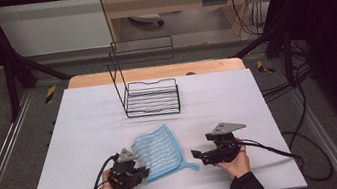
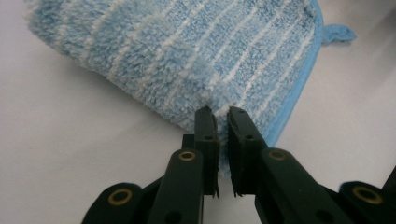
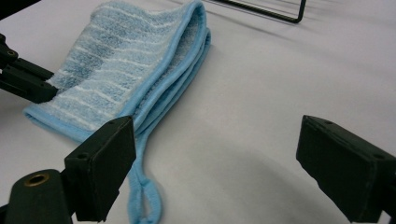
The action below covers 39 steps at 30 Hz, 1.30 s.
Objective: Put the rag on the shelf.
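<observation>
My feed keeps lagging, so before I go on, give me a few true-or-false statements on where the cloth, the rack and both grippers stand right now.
1. The left gripper is shut on an edge of the blue cloth. True.
2. The right gripper is holding the cloth's loop. False: its jaws stand wide open and hold nothing, with the loop lying on the table beside one jaw.
3. The cloth hangs on the wire rack. False: it lies folded on the table, nearer the person than the rack.
4. The rack holds nothing. True.
</observation>
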Motion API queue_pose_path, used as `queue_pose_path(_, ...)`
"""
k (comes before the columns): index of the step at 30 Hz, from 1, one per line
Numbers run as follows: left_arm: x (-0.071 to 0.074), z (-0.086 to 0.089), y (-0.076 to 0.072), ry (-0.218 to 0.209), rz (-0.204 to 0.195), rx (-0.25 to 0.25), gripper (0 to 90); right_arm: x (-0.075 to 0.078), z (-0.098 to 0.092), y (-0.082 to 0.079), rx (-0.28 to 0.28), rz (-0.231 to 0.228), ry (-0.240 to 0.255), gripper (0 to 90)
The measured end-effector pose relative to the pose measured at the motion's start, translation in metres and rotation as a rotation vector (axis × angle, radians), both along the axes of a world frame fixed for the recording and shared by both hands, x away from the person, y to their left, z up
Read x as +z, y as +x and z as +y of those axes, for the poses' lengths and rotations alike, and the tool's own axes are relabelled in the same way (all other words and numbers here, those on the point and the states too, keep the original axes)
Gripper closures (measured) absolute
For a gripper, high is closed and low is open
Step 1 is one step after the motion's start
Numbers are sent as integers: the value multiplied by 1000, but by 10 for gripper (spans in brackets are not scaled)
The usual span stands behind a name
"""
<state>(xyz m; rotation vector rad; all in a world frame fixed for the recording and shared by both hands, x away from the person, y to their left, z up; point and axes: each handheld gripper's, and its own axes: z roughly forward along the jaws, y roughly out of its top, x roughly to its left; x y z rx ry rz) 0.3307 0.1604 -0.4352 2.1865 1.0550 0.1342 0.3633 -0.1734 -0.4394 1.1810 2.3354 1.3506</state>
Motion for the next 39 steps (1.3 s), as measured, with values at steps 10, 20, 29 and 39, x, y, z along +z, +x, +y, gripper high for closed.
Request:
queue_pose_path(10, 5, 32, 8, 40, 16, -75, 832, 1, -1, 0, -10, -4, 3, 100)
queue_pose_path(20, 9, 45, 12, 108, 7, -114, 821, 2, -1, -1, -17, -5, 1, 80)
queue_pose_path(29, 11, 50, 13, 80, -5, -82, 730, 2, -1, 0, -17, -7, 3, 66)
queue_pose_path(39, 30, 60, 29, -4, -105, 42, 371, 4, -3, 0, -11, -8, 11, 43)
